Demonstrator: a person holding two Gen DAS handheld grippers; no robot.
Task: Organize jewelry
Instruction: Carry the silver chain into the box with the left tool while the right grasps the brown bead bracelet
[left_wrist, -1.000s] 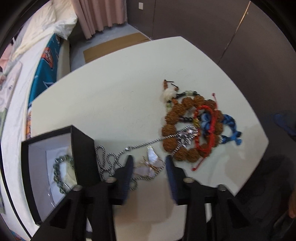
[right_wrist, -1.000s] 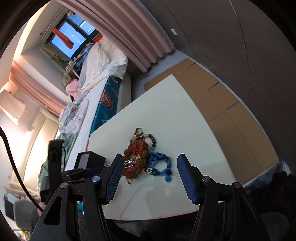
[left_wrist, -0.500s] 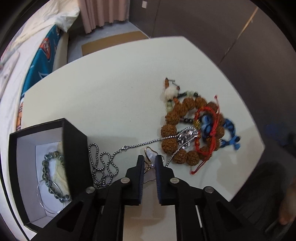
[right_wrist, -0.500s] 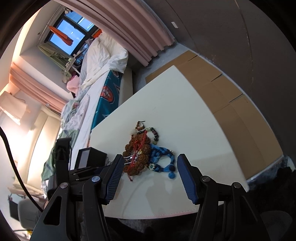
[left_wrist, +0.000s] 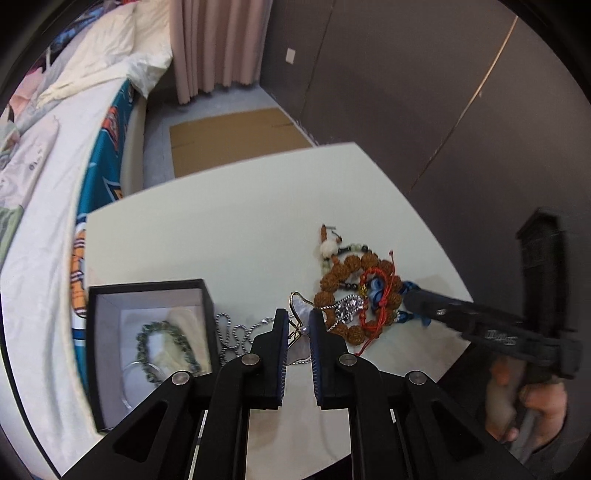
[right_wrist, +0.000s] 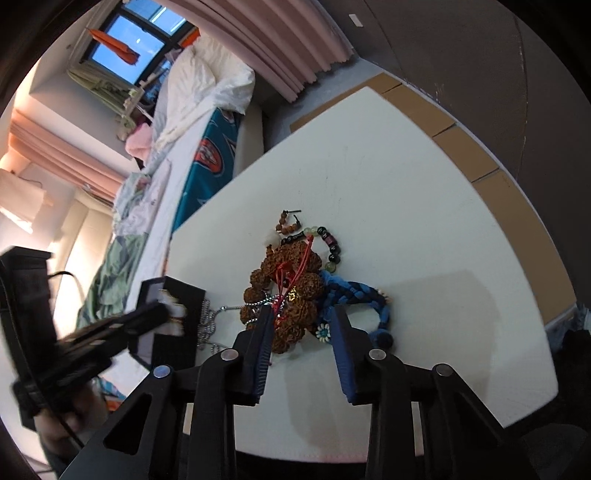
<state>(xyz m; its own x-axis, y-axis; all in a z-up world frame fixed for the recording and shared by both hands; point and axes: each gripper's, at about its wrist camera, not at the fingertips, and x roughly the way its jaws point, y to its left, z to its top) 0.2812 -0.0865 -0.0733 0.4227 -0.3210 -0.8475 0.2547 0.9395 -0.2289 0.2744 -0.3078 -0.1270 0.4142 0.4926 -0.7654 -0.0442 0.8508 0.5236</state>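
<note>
The butterfly pendant (left_wrist: 300, 309), pale mother-of-pearl wings in a thin gold wire frame, is pinched between the jaws of the left gripper (left_wrist: 297, 325) and appears lifted just off the tabletop (left_wrist: 221, 229), its upper wing tip poking out above the fingertips. It sits between the open black box (left_wrist: 147, 291) on one side and the jewelry pile on the other.

The step in hand looks like carrying the pendant over to the box. To do it well, keep the jaws closed firmly on the flat of the wing rather than the wire edge, lift straight up before moving sideways, and watch the silver chain (left_wrist: 236, 332) coiled beside the box wall: it runs toward the pile and may be tied to the pendant or snag it. Clear the box rim fully, then lower into the white lining beside the green bead bracelet (left_wrist: 162, 347) already lying there with a thin silver hoop.

The pile itself is a ring of large brown seed beads (left_wrist: 332, 288) with a red cord bracelet (left_wrist: 376, 299) and a silver charm (left_wrist: 349, 306) lying across it, and a blue braided cord (right_wrist: 354, 295) on its far side.

The right gripper (right_wrist: 301, 325) hovers low over that pile, jaws apart and straddling the brown beads, holding nothing.
</note>
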